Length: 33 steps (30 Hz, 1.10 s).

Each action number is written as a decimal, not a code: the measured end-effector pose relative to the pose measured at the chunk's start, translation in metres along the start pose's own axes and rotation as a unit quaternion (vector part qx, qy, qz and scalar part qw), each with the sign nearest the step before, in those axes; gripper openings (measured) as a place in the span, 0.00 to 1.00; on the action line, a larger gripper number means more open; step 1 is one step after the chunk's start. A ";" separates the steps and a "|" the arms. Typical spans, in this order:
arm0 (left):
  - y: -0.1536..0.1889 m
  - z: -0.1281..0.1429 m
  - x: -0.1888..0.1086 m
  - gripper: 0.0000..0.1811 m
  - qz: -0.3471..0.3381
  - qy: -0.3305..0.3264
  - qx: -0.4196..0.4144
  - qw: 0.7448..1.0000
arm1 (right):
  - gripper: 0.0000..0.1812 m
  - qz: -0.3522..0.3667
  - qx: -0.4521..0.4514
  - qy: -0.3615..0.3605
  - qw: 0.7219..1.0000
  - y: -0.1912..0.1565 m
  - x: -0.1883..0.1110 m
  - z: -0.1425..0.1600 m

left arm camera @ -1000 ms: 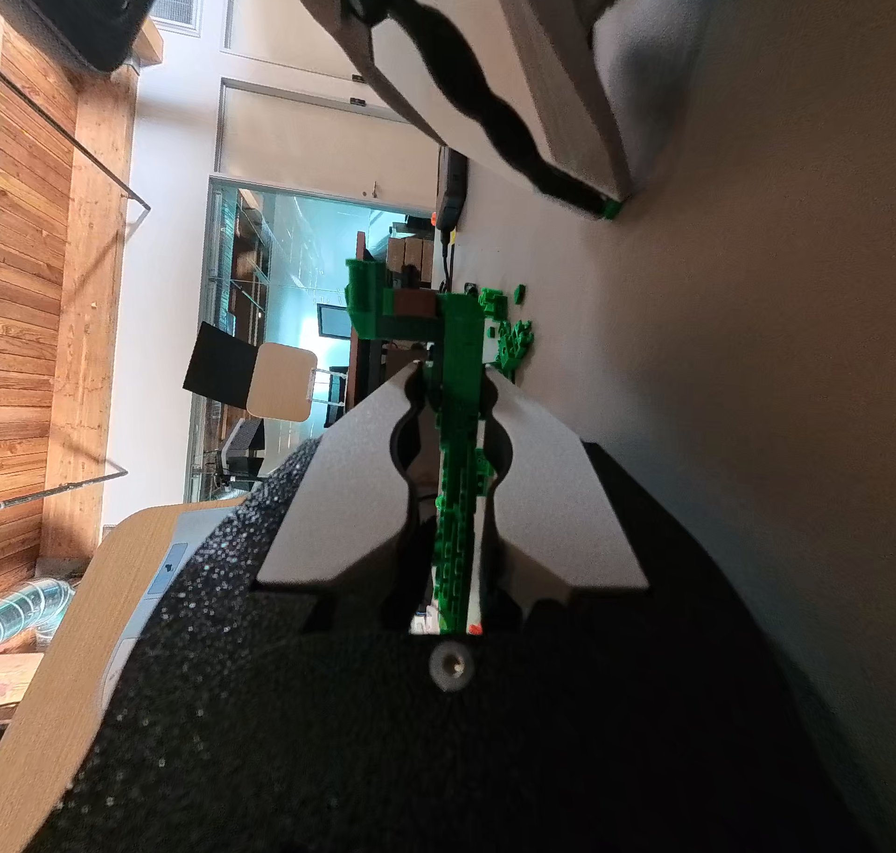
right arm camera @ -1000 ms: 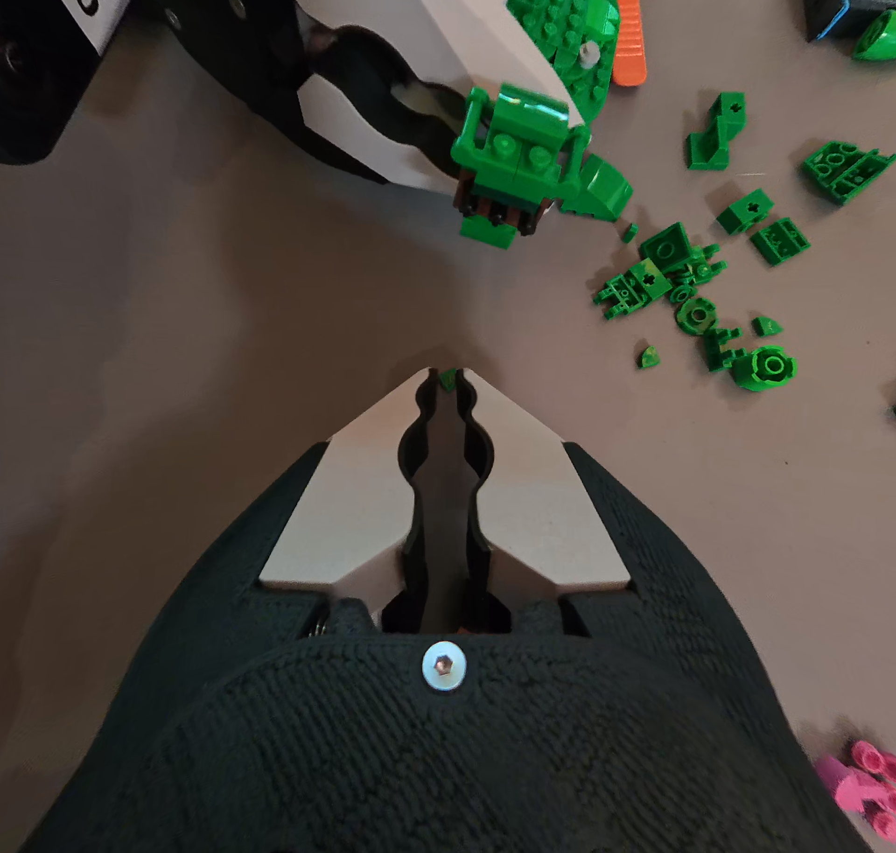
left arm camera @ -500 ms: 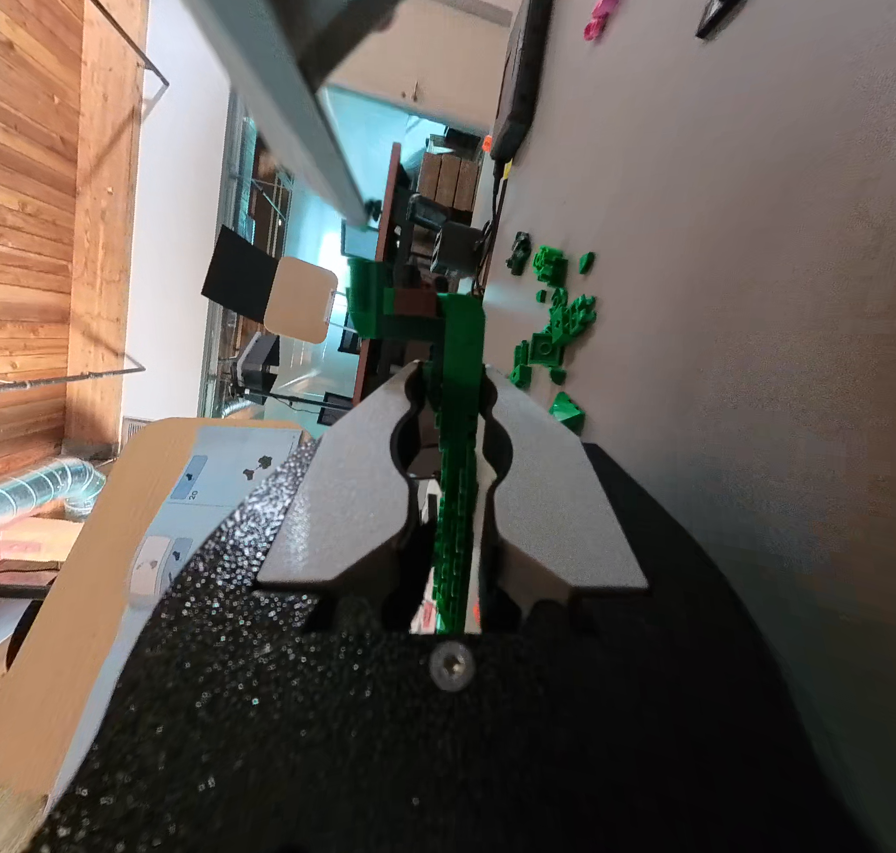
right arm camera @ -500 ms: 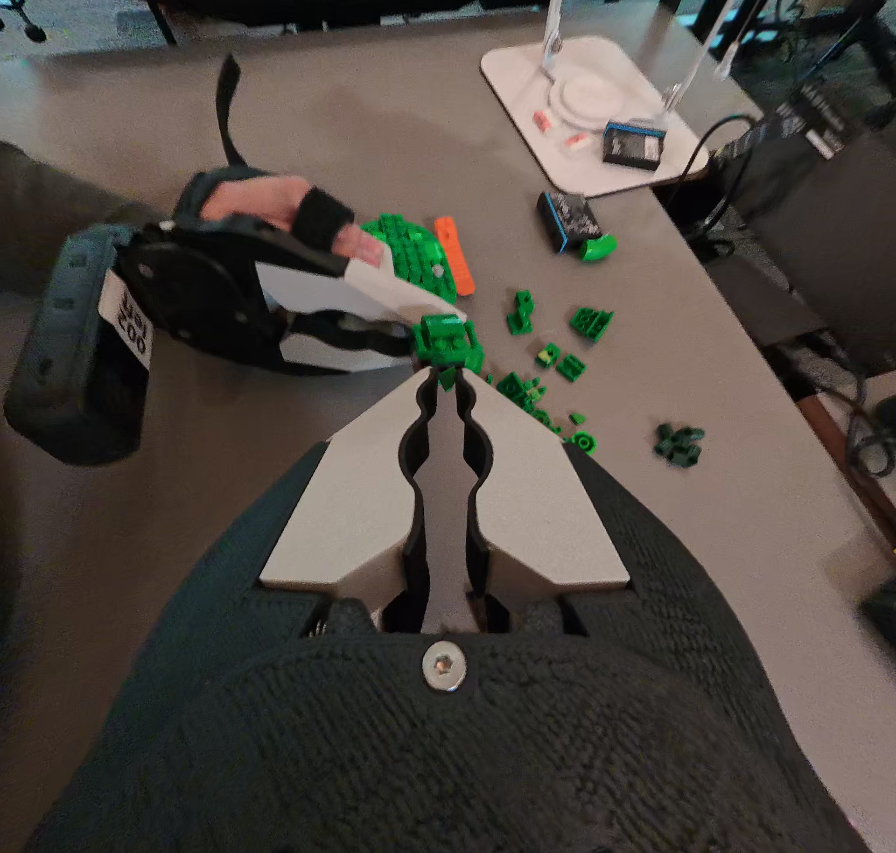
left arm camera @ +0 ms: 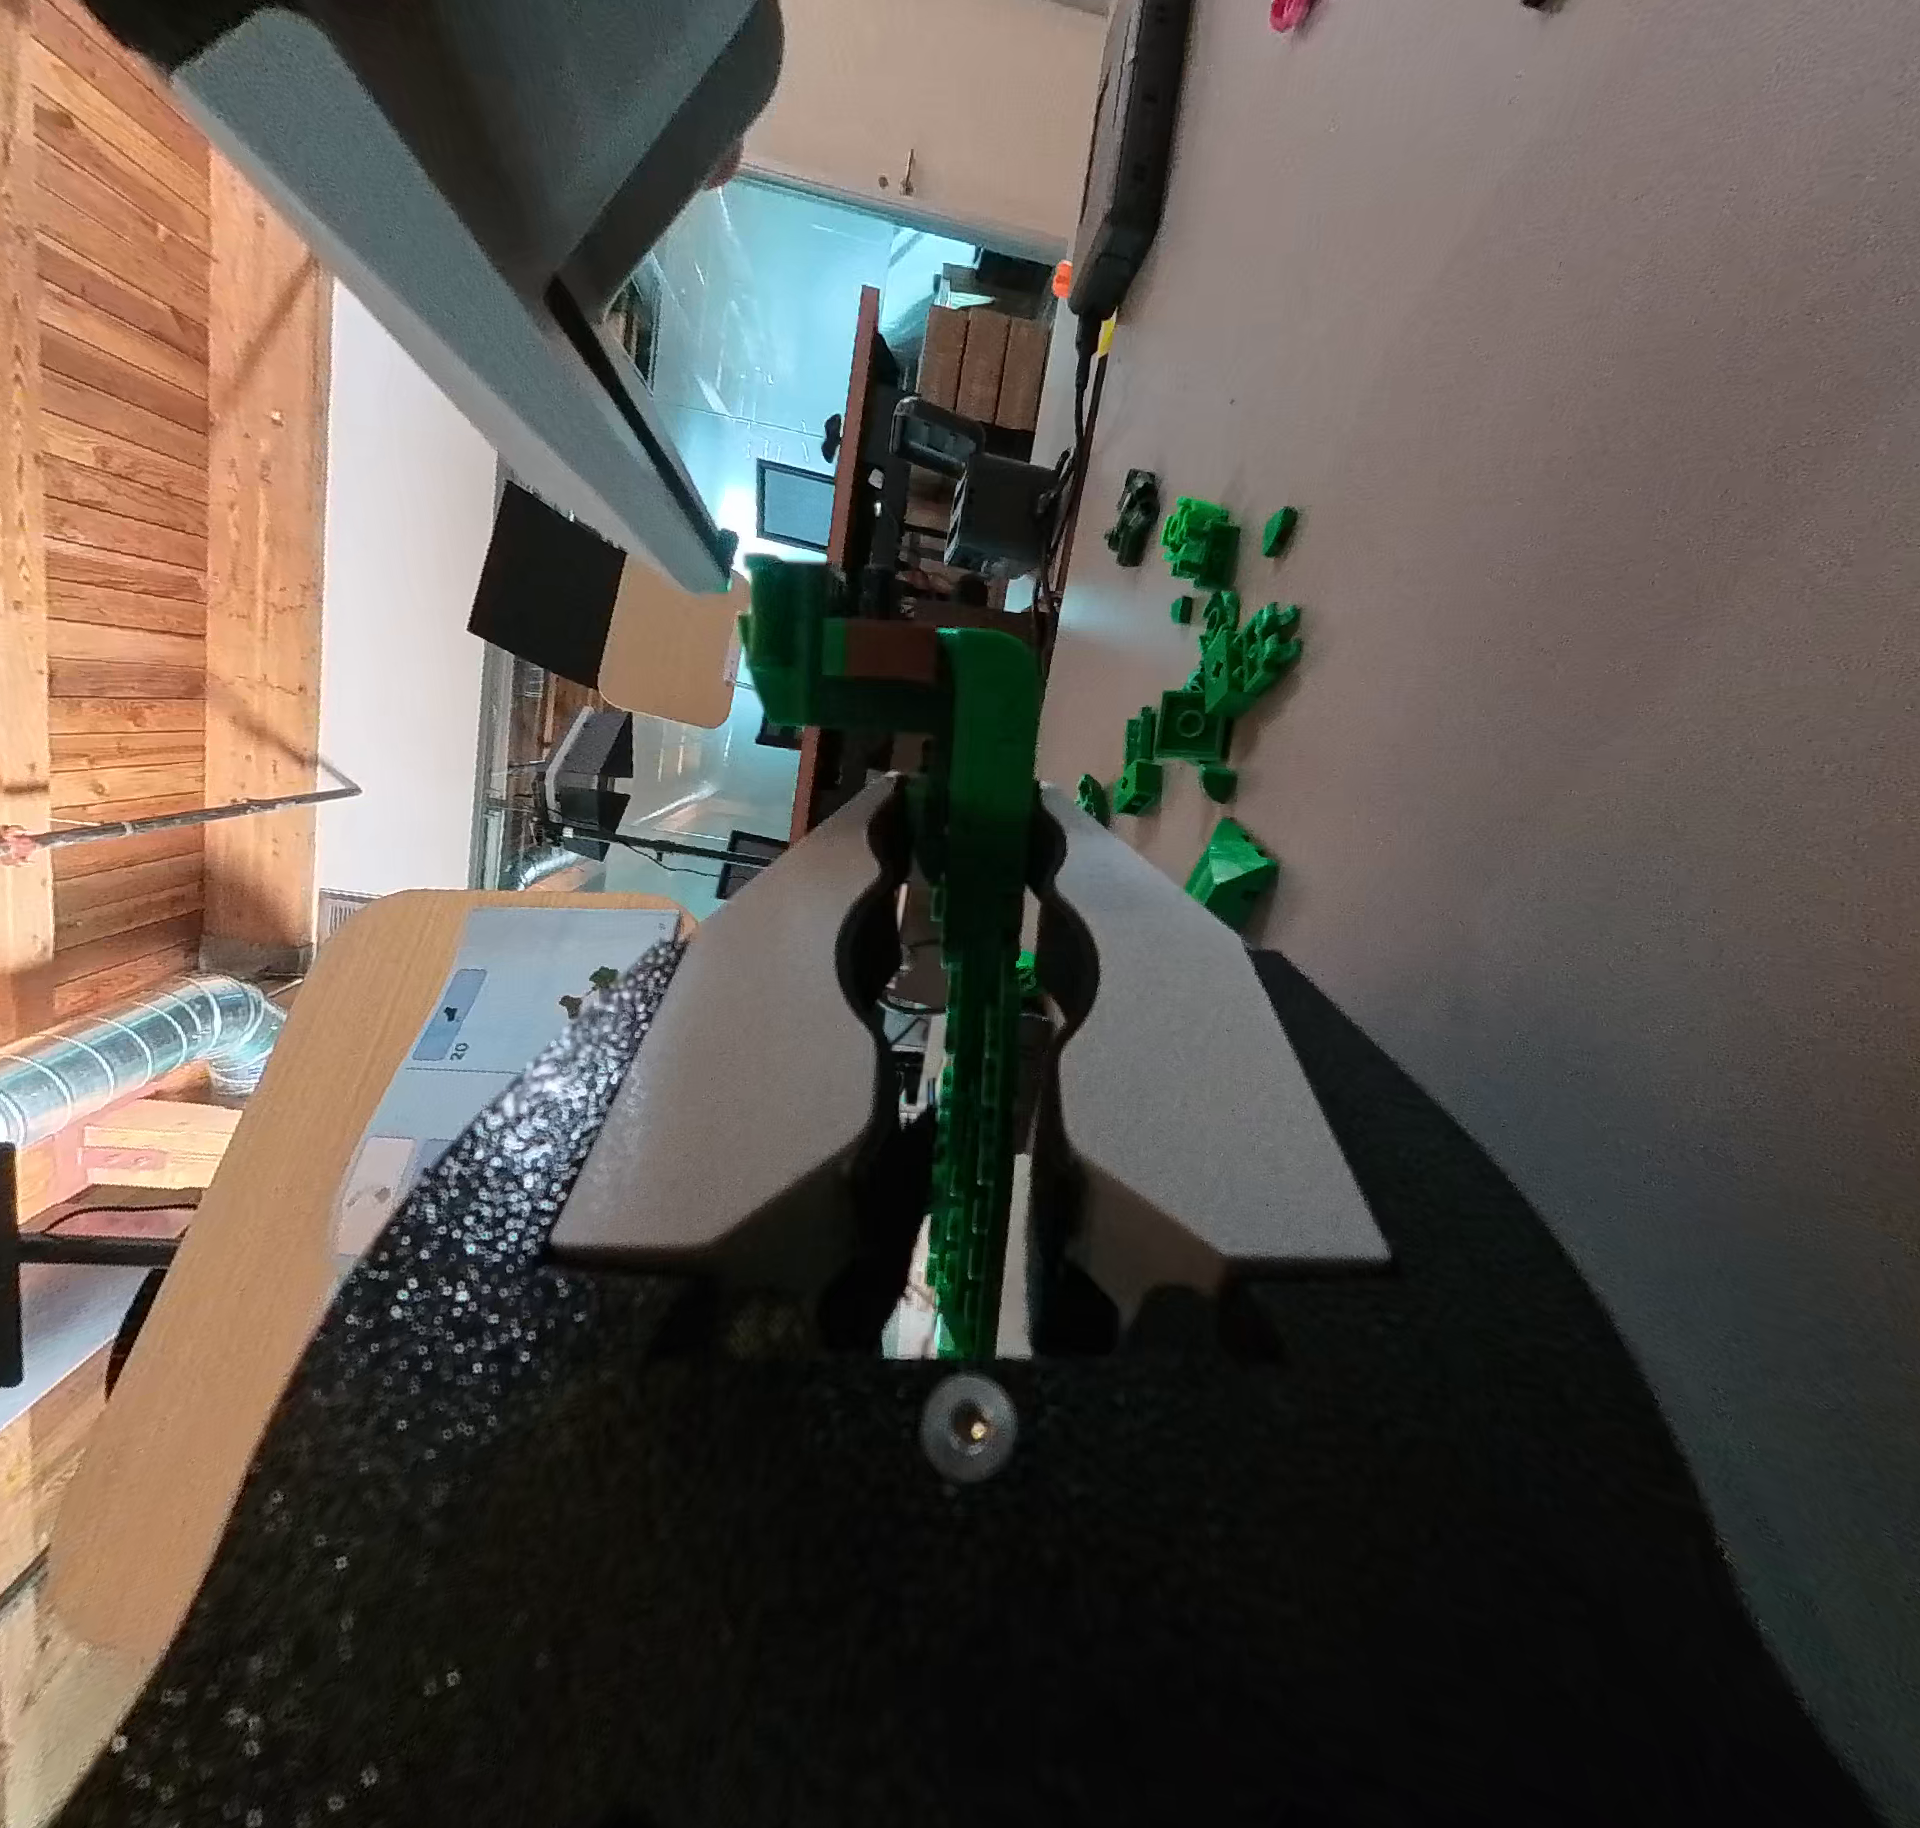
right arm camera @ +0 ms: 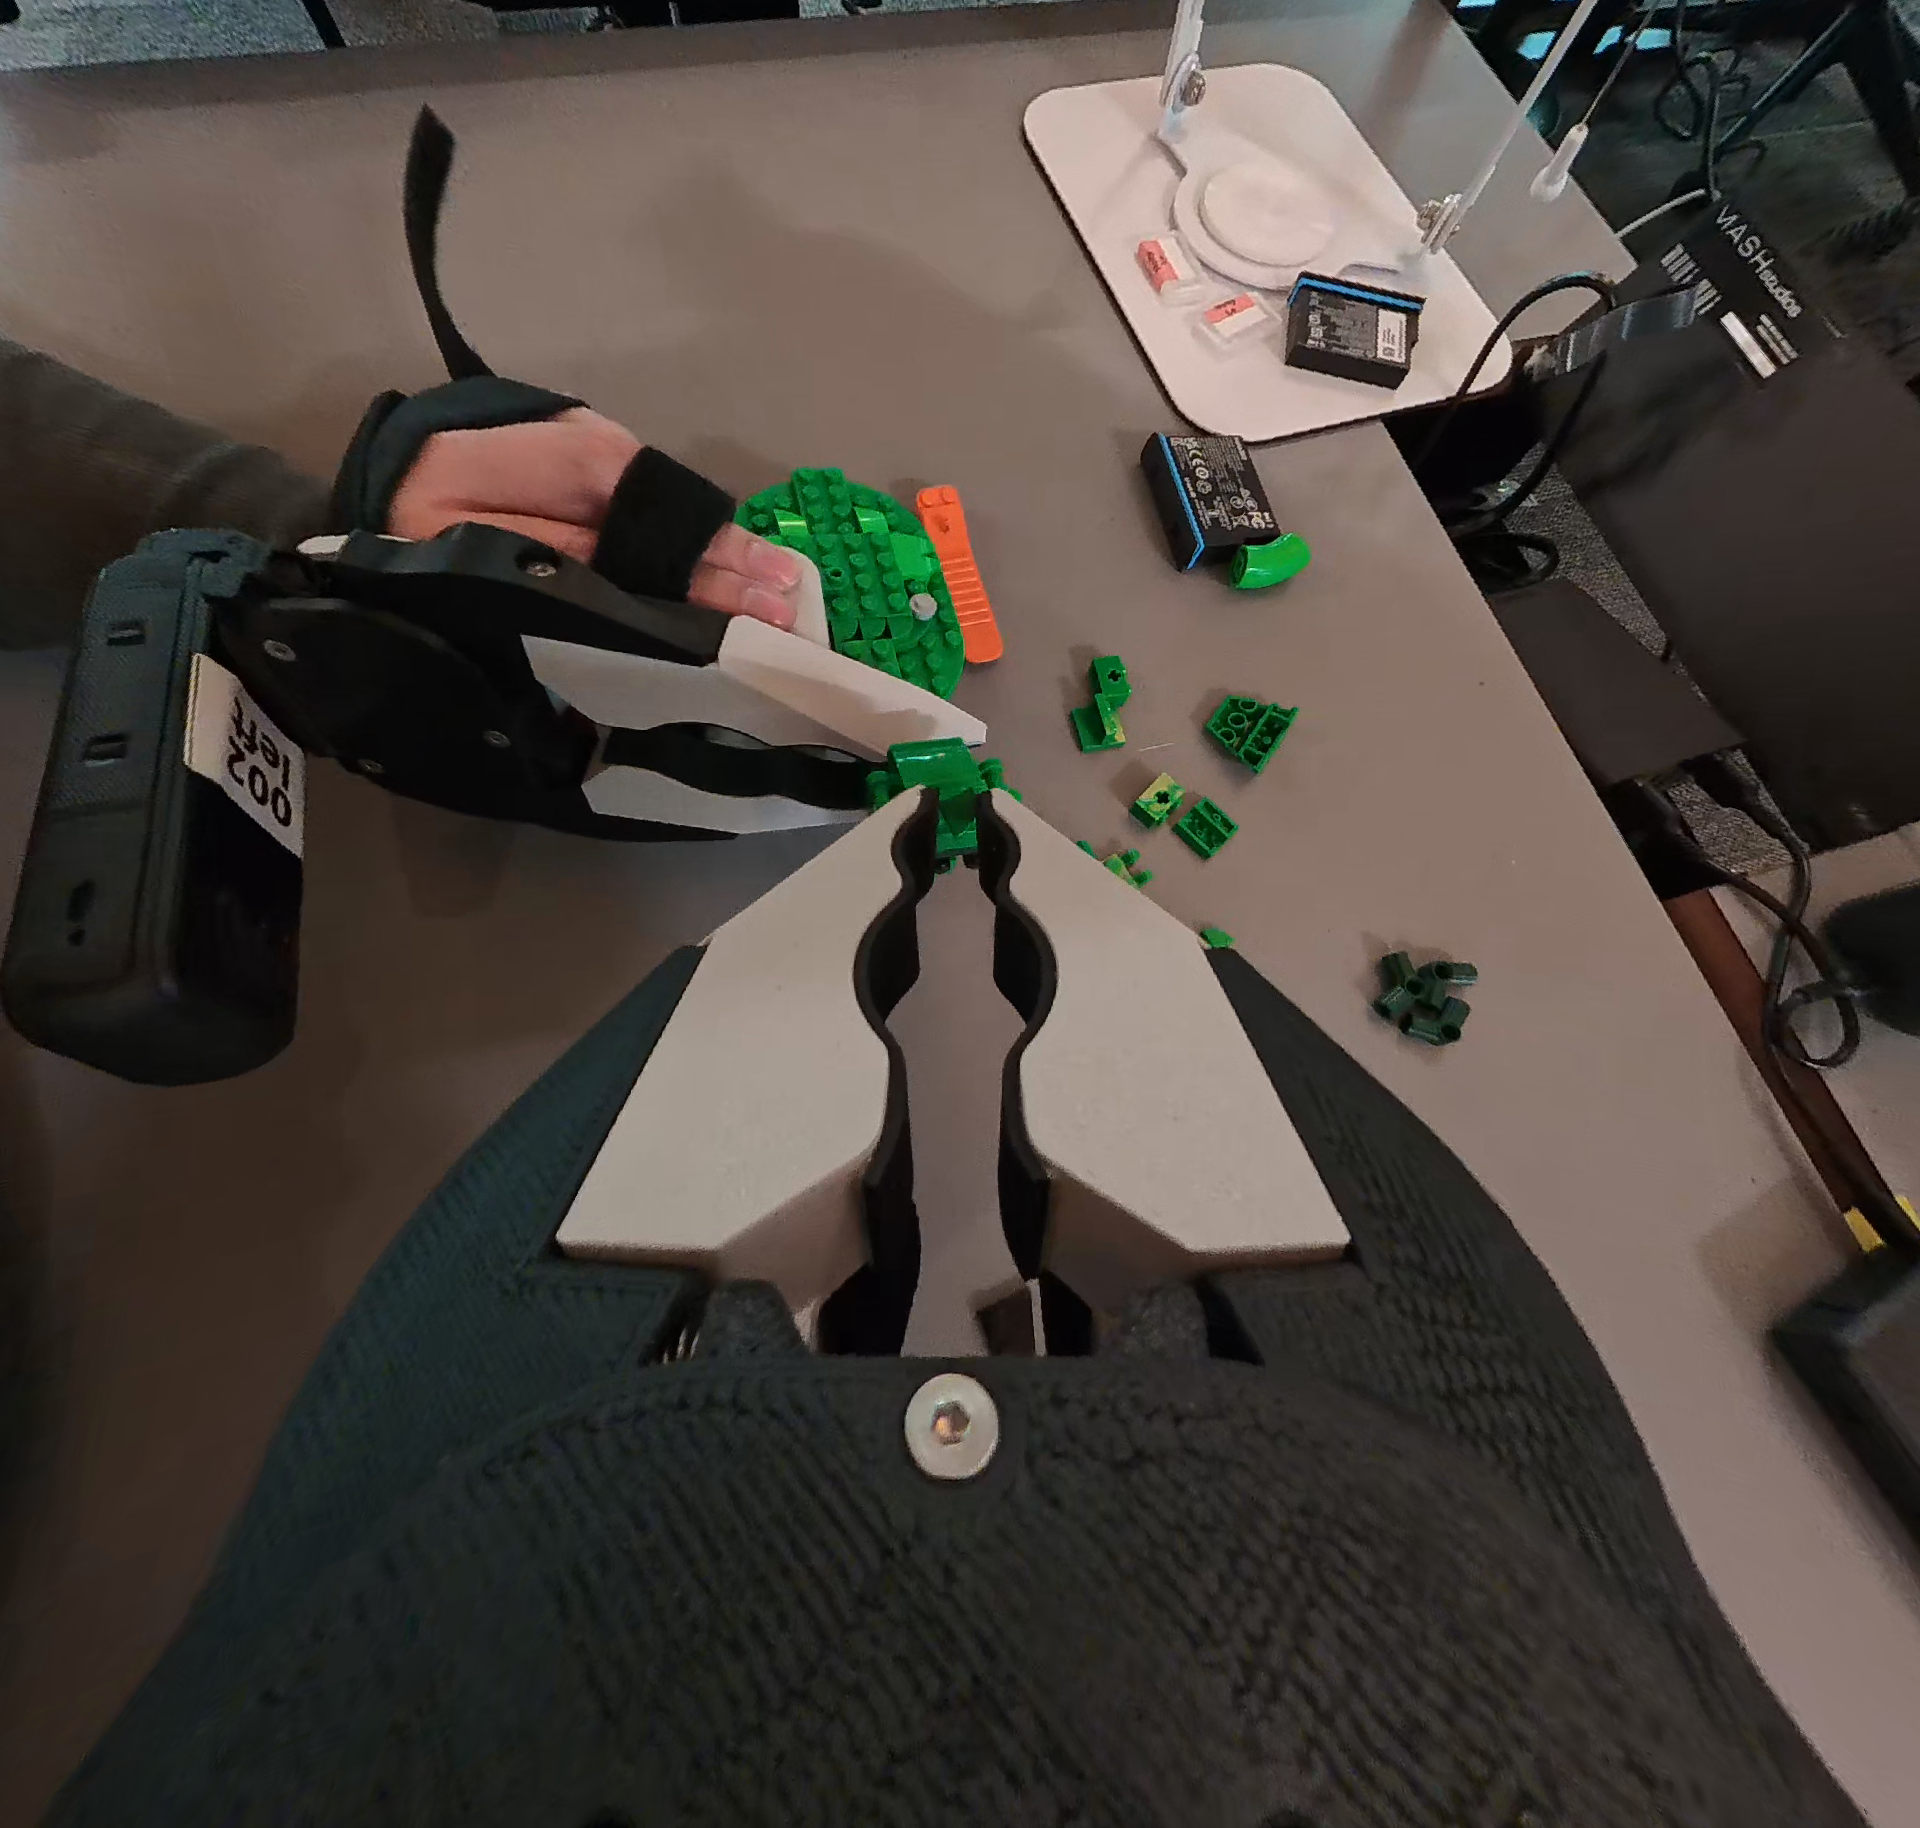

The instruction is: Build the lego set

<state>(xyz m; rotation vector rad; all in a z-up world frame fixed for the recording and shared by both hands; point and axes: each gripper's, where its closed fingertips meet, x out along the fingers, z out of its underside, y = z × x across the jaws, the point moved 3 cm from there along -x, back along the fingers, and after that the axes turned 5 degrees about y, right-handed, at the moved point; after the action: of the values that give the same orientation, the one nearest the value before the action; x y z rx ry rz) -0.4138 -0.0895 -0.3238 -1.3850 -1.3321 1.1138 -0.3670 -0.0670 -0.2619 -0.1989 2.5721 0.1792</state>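
Note:
My left gripper (left arm camera: pixel 961 802) is shut on a green studded plate (left arm camera: pixel 977 1103), held edge-on and level with the grey table (left arm camera: pixel 1558 635). A small brown-and-green stack (left arm camera: pixel 831 651) stands on the plate's front end. In the right wrist view the left gripper (right arm camera: pixel 920 776) comes in from the left, with the plate (right arm camera: pixel 842 573) sticking out behind its upper finger. My right gripper (right arm camera: pixel 951 812) is shut on a small green piece (right arm camera: pixel 954 828) and holds it against the stack (right arm camera: pixel 930 765). One of its fingers (left arm camera: pixel 582 407) reaches the stack's top in the left wrist view.
Loose green pieces (right arm camera: pixel 1252 729) and a dark green pile (right arm camera: pixel 1423 994) lie right of the grippers. An orange brick separator (right arm camera: pixel 961 583), a black battery (right arm camera: pixel 1205 495) and a white stand base (right arm camera: pixel 1247 240) sit farther back. An instruction booklet (left arm camera: pixel 468 1030) lies on another table. My hands' fingertips stand some 6 centimetres from each other. To reach the orange brick separator (right arm camera: pixel 961 583) in a straight line is about 11 centimetres for my left fingers, about 15 centimetres for my right.
My right gripper has carried the small green piece from low over the table up to the stack on the held plate. The left gripper kept its grip and swung slightly.

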 end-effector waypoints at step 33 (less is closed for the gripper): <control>0.000 -0.004 -0.001 0.10 -0.009 -0.009 0.041 0.999 | 0.03 0.012 0.083 -0.027 0.996 -0.001 0.003 0.004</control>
<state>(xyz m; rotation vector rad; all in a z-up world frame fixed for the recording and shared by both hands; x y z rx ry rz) -0.4104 -0.0906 -0.3229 -1.3036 -1.2941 1.1586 -0.3675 -0.0681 -0.2667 -0.0994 2.5217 -0.0213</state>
